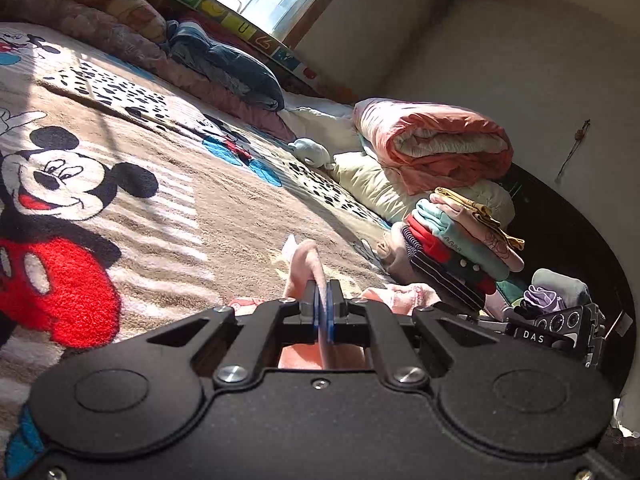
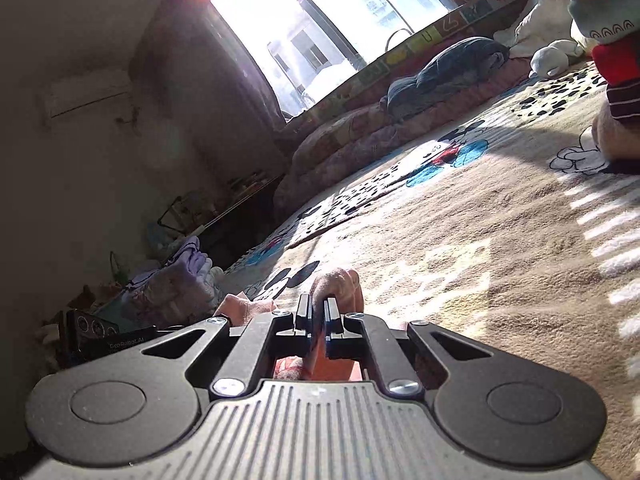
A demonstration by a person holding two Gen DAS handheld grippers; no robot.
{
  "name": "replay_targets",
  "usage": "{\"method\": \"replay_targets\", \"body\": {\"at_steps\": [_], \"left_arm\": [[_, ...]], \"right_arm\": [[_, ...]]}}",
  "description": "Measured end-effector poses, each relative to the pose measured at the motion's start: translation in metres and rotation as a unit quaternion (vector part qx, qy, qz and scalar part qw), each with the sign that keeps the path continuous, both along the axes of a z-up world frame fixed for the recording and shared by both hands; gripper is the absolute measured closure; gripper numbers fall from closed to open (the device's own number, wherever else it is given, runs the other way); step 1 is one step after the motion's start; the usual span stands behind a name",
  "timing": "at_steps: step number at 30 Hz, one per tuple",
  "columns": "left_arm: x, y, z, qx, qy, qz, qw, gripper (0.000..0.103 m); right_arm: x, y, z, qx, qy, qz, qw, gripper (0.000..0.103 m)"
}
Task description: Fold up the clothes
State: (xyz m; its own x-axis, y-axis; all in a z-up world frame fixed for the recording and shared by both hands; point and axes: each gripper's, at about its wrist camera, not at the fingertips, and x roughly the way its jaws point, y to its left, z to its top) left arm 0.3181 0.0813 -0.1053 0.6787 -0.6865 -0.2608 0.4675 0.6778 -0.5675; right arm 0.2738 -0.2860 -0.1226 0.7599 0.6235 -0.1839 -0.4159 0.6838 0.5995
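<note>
The left gripper [image 1: 325, 300] pinches a fold of a soft pink fleece garment [image 1: 306, 264] tight between its blue-padded fingers, and the right gripper [image 2: 318, 312] clamps another fold of it [image 2: 340, 284]. The garment lies low on the beige cartoon-mouse plush blanket [image 1: 160, 208], near a stack of folded clothes [image 1: 460, 240] toward the blanket's right edge.

A home bedroom: cartoon-mouse blanket [image 1: 160, 184], rolled quilts [image 1: 436, 148], sunlit window [image 2: 320, 28].
</note>
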Motion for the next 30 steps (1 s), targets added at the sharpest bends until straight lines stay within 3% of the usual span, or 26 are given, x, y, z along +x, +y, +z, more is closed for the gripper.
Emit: {"method": "replay_targets", "body": {"at_steps": [7, 12, 15, 16, 17, 19, 22, 25, 27, 30], "left_arm": [[0.004, -0.003, -0.003, 0.014, 0.015, 0.012, 0.9997, 0.100], [0.014, -0.008, -0.009, 0.046, 0.049, 0.028, 0.9974, 0.100], [0.015, -0.013, -0.011, 0.072, 0.065, 0.035, 0.9946, 0.098], [0.013, -0.013, -0.009, 0.073, 0.059, 0.037, 0.9948, 0.085], [0.009, -0.012, -0.005, 0.073, 0.050, 0.043, 0.9951, 0.060], [0.004, -0.010, 0.000, 0.076, 0.031, 0.057, 0.9950, 0.053], [-0.004, -0.008, 0.010, 0.084, -0.004, 0.065, 0.9943, 0.053], [-0.008, -0.020, 0.014, 0.096, -0.035, 0.030, 0.9944, 0.053], [-0.005, -0.030, 0.009, 0.119, -0.030, 0.015, 0.9923, 0.053], [0.006, -0.042, -0.003, 0.156, 0.005, 0.007, 0.9877, 0.054]], "right_arm": [[0.007, 0.001, 0.005, -0.014, 0.000, -0.004, 1.000, 0.096], [0.033, 0.003, -0.019, -0.038, 0.095, -0.026, 0.994, 0.095], [0.033, 0.000, -0.021, -0.033, 0.102, -0.047, 0.993, 0.088], [0.031, -0.002, -0.020, -0.030, 0.100, -0.054, 0.993, 0.088], [0.028, -0.004, -0.019, -0.028, 0.099, -0.060, 0.993, 0.087], [0.021, -0.004, -0.012, -0.033, 0.076, -0.067, 0.994, 0.085], [0.010, 0.020, 0.006, -0.110, 0.003, -0.031, 0.993, 0.076], [0.004, 0.051, 0.018, -0.196, -0.055, 0.019, 0.979, 0.071], [0.009, 0.061, 0.012, -0.233, -0.035, 0.026, 0.972, 0.071], [0.019, 0.061, 0.002, -0.241, 0.019, 0.022, 0.970, 0.070]]}}
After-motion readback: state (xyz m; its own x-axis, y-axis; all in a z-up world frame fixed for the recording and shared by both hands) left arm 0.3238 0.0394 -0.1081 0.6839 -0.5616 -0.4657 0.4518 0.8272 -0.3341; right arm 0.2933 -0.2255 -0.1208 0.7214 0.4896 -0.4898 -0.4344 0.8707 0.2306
